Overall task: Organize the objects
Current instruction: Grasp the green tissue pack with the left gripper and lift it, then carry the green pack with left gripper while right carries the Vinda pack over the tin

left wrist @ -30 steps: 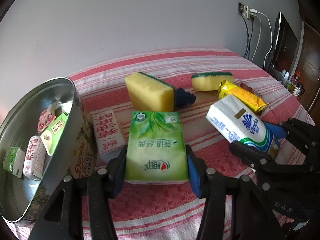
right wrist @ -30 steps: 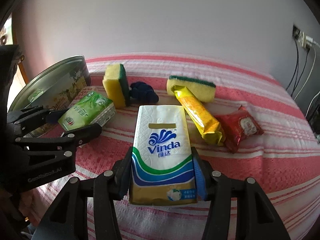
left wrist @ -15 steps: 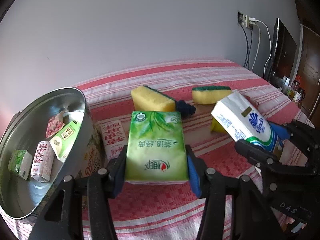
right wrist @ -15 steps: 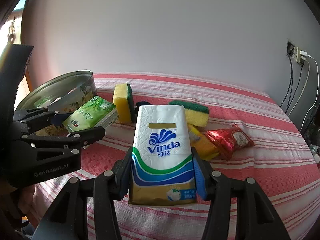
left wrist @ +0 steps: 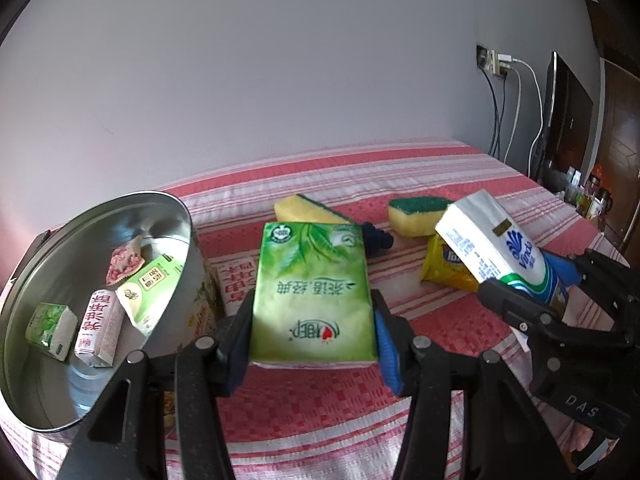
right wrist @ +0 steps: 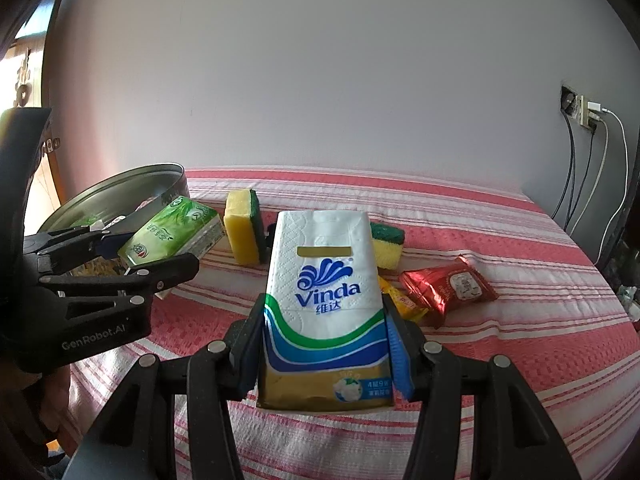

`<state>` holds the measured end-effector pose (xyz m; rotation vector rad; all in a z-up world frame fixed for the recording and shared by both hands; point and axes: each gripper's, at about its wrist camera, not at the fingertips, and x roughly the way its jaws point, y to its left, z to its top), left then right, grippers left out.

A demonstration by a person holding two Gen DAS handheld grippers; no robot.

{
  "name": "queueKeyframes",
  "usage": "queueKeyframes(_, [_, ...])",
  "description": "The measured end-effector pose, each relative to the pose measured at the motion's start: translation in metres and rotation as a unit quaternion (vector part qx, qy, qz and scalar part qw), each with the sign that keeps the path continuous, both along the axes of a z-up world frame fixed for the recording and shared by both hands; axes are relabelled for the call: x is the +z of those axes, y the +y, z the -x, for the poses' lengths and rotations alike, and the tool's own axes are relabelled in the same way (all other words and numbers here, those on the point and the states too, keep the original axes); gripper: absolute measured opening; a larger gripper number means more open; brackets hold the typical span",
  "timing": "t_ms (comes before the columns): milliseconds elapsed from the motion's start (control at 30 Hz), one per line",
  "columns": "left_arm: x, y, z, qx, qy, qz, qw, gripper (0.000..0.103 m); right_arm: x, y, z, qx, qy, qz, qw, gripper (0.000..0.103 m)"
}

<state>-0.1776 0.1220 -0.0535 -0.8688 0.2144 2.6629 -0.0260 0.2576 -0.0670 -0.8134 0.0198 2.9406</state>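
Red-and-white striped tablecloth (right wrist: 500,248), round metal tin (left wrist: 120,216) at left: your left gripper (left wrist: 314,320) clamps a green tissue pack (left wrist: 312,288), your right gripper (right wrist: 326,344) a white Vinda tissue pack (right wrist: 324,280).

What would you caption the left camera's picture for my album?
Left tongs grip a green tissue pack beside a round metal tin; right tongs hold a white Vinda pack.

Two sponges (right wrist: 242,232), two held tissue packs (right wrist: 326,300), one round tin (left wrist: 80,304), two snack packets (right wrist: 448,290).
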Motion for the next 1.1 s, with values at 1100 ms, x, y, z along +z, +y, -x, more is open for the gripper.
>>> queueKeyframes(1100, [0.019,-0.019,-0.025,0.034,0.080,-0.033,0.9957,0.052,0.000,0.000,-0.017,-0.009,0.060,-0.010,0.998,0.055])
